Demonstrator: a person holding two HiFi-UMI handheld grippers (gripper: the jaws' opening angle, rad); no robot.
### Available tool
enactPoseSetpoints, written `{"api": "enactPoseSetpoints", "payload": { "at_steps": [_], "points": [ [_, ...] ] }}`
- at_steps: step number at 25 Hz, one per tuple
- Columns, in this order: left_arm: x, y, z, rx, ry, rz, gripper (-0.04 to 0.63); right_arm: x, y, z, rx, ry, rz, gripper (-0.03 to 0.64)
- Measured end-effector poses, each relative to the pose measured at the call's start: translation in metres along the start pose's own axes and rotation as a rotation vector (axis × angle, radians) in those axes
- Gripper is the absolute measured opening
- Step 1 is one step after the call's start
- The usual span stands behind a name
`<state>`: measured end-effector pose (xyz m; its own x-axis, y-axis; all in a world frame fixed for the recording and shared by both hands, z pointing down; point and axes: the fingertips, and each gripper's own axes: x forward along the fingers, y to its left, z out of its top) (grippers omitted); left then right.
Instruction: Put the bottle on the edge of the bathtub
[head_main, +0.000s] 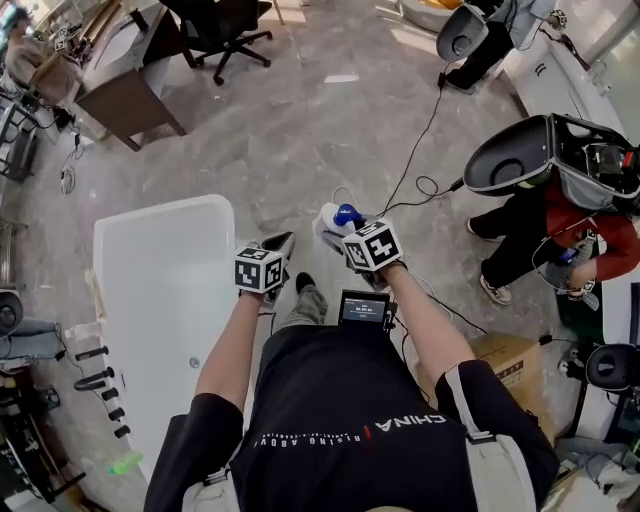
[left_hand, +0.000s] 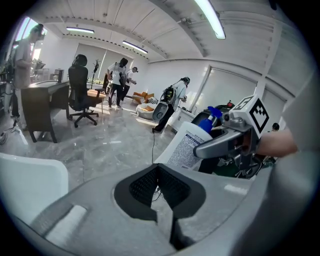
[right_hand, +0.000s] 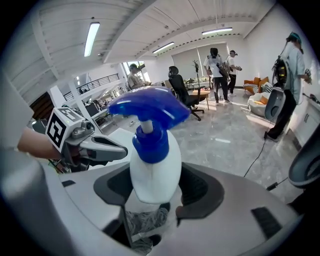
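shoulders in a black shirt (head_main: 350, 440) fill the bottom of the head view, with both forearms stretched forward over the grey marble floor (head_main: 300, 130). right gripper (right_hand: 152, 195) has its jaws pinching the lower body of the white bottle (right_hand: 152, 165) with the blue spray head, holding it in the air to the right of the white bathtub (head_main: 110, 250) and clear of its rim. left gripper (left_hand: 159, 172), just beside the right one and nearer the tub, has its pads pressed together with nothing between them.
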<state>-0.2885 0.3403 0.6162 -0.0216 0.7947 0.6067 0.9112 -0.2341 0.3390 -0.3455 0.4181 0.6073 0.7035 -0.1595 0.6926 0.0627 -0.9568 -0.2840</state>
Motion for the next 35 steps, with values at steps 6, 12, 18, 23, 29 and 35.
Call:
{"api": "enactPoseSetpoints", "payload": {
  "at_steps": [6,12,18,23,29,35],
  "points": [
    [0.031,0.044,0.061,0.010,-0.015,-0.032,0.011,0.029,-0.036,0.064,0.013,-0.007,-0.035,0.268],
    [0.058,0.079,0.105,0.016,-0.031,-0.050,0.011,0.048,-0.060,0.111,0.005,-0.013,-0.057,0.268],
    [0.074,0.096,0.121,-0.001,-0.036,-0.057,0.011,0.067,-0.069,0.135,-0.012,-0.004,-0.038,0.268],
    [0.090,0.119,0.129,-0.023,-0.040,-0.021,0.011,0.094,-0.084,0.150,-0.047,0.013,-0.006,0.268],
    [0.117,0.174,0.163,-0.075,-0.073,0.058,0.011,0.143,-0.120,0.199,-0.106,0.028,0.046,0.268],
    [0.140,0.216,0.238,-0.126,-0.132,0.120,0.011,0.172,-0.161,0.282,-0.176,0.026,0.119,0.268]
  ]
}}
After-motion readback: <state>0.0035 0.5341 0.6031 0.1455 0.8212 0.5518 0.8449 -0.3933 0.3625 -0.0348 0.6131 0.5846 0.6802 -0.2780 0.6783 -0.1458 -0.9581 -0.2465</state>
